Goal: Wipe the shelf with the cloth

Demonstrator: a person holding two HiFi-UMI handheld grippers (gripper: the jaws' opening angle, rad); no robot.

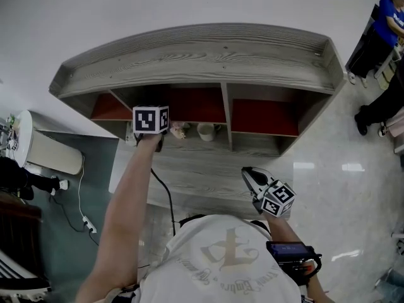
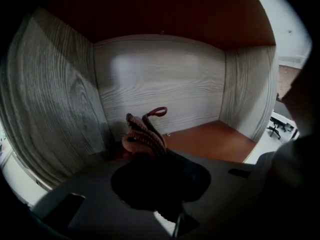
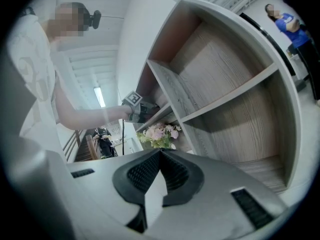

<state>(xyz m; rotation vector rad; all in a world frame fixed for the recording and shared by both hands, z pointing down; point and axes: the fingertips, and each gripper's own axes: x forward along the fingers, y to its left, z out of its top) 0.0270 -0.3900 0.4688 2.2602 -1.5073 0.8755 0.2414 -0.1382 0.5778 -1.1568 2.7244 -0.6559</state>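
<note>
The cloth (image 2: 145, 133) is bunched in the clenched left hand-held gripper (image 2: 155, 159), low in that view, inside the left box of the shelf (image 1: 208, 55), so wiping looks barely started, and the right hand-held gripper (image 3: 159, 154) is closed and empty.

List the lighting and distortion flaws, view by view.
Head view: bright glare patches on the glossy floor, shelf bowed by the lens. Left gripper view: left gripper lost in shadow, cloth dim, pale sheen on the back wall. Right gripper view: the shelf curves strongly.
</note>
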